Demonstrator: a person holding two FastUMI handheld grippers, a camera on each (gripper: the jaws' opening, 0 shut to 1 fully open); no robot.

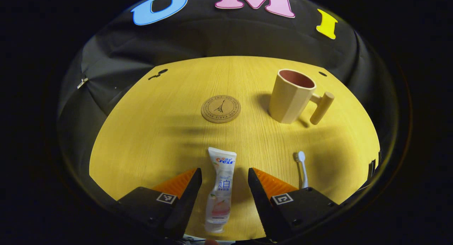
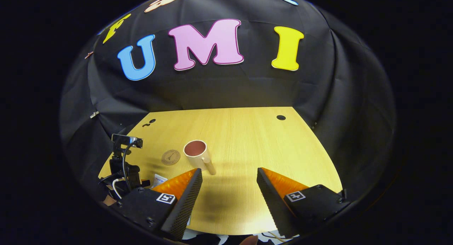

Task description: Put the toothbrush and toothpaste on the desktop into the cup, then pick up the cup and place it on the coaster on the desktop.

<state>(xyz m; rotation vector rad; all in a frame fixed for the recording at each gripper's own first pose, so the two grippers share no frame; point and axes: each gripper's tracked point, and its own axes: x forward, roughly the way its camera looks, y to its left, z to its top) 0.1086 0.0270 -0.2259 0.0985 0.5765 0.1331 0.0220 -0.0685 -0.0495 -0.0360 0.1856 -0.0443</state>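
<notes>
In the left gripper view a white toothpaste tube (image 1: pixel 220 188) lies lengthwise on the yellow desktop (image 1: pixel 170 131), between the spread fingers of my left gripper (image 1: pixel 224 174), which is open and not touching it. A white toothbrush (image 1: pixel 302 167) lies to its right, partly hidden by the right finger. Farther back stand a beige cup (image 1: pixel 292 96) with a wooden handle and a round cork coaster (image 1: pixel 221 109) to its left. In the right gripper view my right gripper (image 2: pixel 229 174) hangs open above the desktop (image 2: pixel 247 138), with the cup (image 2: pixel 196 153) and the coaster (image 2: pixel 171 157) ahead to the left.
The other gripper's body with cables (image 2: pixel 124 163) shows at the left of the right gripper view, with a corner of the toothpaste tube (image 2: pixel 159 179) beside it. Black cloth walls (image 2: pixel 226 89) close in the desk's back and sides. Small dark holes (image 2: pixel 281 117) mark the back corners.
</notes>
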